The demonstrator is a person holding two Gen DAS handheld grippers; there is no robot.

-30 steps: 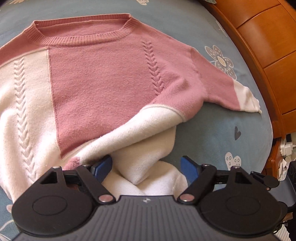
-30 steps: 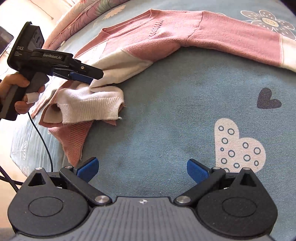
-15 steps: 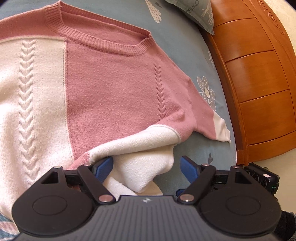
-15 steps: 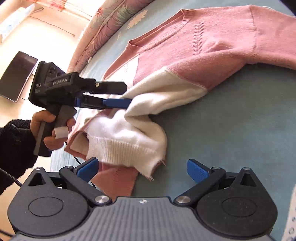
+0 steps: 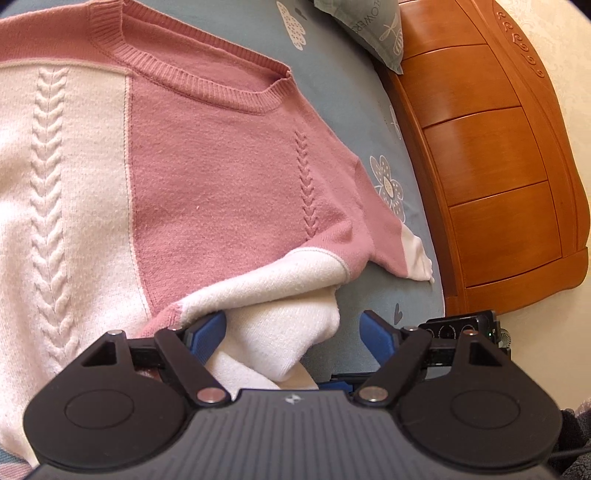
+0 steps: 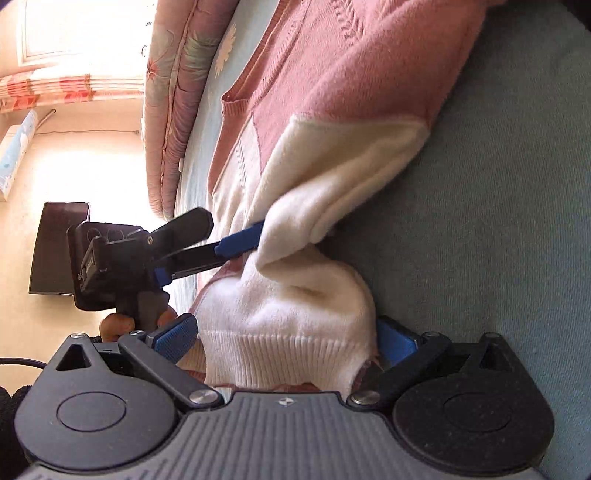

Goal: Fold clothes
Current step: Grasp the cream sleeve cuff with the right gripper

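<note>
A pink and white knit sweater [image 5: 221, 177] lies flat on the blue bedsheet [image 5: 354, 92], its right sleeve stretched toward the headboard. Its bunched white hem corner [image 5: 280, 332] sits between the open fingers of my left gripper [image 5: 293, 326]. In the right wrist view the left gripper [image 6: 243, 240] reaches into the white fold. My right gripper [image 6: 284, 338] is open, its blue pads either side of the ribbed white hem [image 6: 280, 354]. The sweater [image 6: 351, 74] runs away above it.
A wooden headboard [image 5: 491, 155] borders the bed on the right, with a grey pillow [image 5: 369, 26] against it. In the right wrist view a floral quilt roll [image 6: 173, 92] lies along the far bed edge, and a dark panel [image 6: 55, 247] stands on the floor.
My right gripper has moved in from the bare sheet to straddle the ribbed hem. My left gripper has moved closer over the sweater, still open around the white fold.
</note>
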